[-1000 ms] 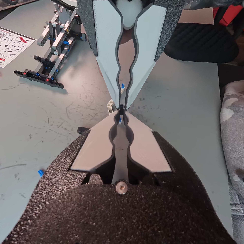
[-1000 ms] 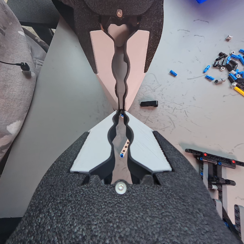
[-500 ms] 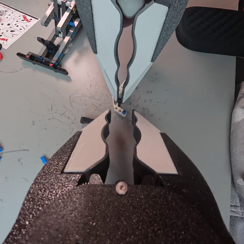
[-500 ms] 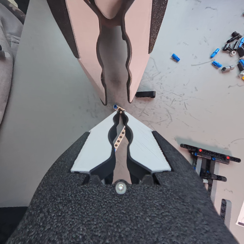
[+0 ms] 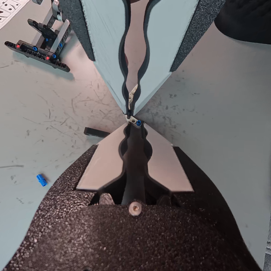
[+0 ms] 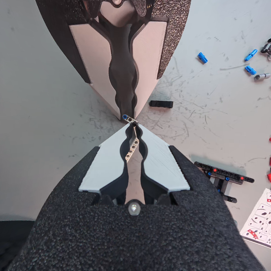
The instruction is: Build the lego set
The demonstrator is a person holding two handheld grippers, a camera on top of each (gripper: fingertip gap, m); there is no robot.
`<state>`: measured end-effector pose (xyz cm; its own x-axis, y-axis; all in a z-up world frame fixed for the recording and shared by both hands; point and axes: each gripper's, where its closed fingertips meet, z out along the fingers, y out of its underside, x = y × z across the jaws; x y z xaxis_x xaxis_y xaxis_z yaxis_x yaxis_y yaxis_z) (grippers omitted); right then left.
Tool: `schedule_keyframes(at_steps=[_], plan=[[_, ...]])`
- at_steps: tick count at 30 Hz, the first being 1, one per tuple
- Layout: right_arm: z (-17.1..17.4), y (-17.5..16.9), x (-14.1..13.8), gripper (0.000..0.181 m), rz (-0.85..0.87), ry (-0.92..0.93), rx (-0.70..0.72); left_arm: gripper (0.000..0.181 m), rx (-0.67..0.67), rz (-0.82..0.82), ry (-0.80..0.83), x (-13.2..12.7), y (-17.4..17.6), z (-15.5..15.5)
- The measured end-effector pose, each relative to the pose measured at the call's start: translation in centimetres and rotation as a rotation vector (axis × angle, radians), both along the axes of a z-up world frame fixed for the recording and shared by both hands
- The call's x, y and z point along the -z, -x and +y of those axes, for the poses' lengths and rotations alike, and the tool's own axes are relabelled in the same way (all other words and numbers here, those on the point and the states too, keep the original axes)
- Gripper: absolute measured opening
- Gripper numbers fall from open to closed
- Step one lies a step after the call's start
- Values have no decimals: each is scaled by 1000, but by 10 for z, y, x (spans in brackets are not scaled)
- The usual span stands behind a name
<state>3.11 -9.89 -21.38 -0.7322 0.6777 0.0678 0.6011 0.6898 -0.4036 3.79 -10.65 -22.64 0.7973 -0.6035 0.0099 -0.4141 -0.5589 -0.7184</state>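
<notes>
While tip-to-tip, 2 grippers (image 5: 134, 125) (image 6: 134, 123), 1 beam (image 5: 132, 120).

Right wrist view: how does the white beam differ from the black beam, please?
The white beam is long and bent; the black beam is short and straight. The white one sits clamped in the right gripper, blue pin fitted; the black one lies loose on the table. Both are lego beams.
</notes>
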Motion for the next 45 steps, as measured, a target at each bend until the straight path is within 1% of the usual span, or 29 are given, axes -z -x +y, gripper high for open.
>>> schedule_keyframes(at_steps=[1,6,9,17,20,22,23,25,31,34,40,45], plan=[[0,0,0,3,-12,1,-5,14,0,1,-1,0,0,0],[0,1,6,3,-75,-32,-46,13,0,6,-7,0,0,0],[1,1,6,3,-69,-27,-50,12,-3,6,-5,0,0,0],[1,0,7,3,-89,-5,-13,12,1,10,-8,0,0,0],[1,1,6,4,-44,32,17,12,2,9,-7,0,0,-1],[2,1,4,15,-12,75,54,10,6,11,-9,0,-1,-1],[2,2,1,15,6,101,73,10,5,12,-10,0,-1,-1],[3,1,-3,14,23,115,83,10,5,10,-8,0,-1,-1],[0,-1,0,4,17,106,80,10,7,11,-9,0,-1,-2],[1,-1,0,3,-6,92,81,10,7,12,-9,0,-1,-2],[1,-2,2,2,-59,23,36,10,5,15,-12,0,-2,-2],[1,-1,2,3,-41,13,64,10,1,21,-16,0,-1,-2]])
